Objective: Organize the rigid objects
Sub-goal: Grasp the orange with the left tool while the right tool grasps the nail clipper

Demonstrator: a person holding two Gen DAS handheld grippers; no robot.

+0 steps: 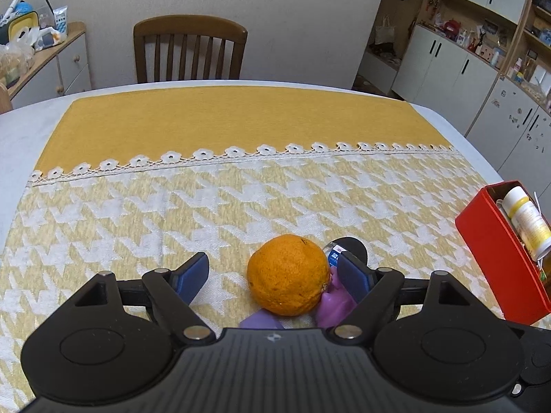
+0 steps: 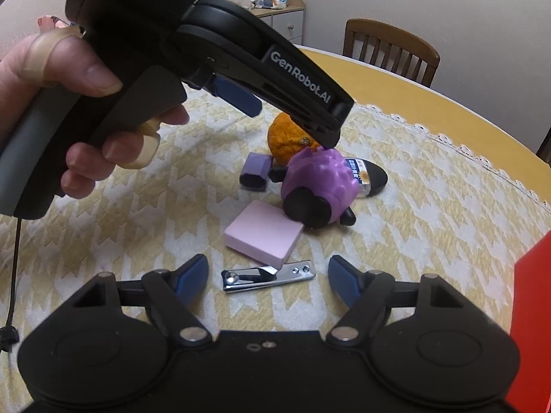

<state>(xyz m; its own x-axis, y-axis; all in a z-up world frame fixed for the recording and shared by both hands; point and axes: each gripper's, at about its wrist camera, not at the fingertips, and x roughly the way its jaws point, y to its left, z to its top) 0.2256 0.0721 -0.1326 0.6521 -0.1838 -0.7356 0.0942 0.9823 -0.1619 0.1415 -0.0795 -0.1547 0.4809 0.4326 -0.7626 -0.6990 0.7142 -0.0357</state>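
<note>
we read this as a pick step in the middle of sorting: loose items sit clustered on the yellow check tablecloth (image 1: 241, 199), and the red box (image 1: 489, 251) at the right already holds a white bottle (image 1: 527, 220). our left gripper (image 1: 272, 275) is spread wide and holds nothing, its fingers straddling the orange (image 1: 287, 273); the right-side finger looks close against the purple toy (image 2: 316, 182) and the small dark jar (image 2: 370, 175) behind it. our right gripper (image 2: 268, 275) is also released and empty, low over the nail clipper (image 2: 267, 275), with the pink block (image 2: 263, 237) just beyond and a small purple holder (image 2: 256, 172) near the orange. next move, in our judgement: centre the left fingers on the orange without nudging the toy, clench gently since it rolls, then carry it right to the box.
</note>
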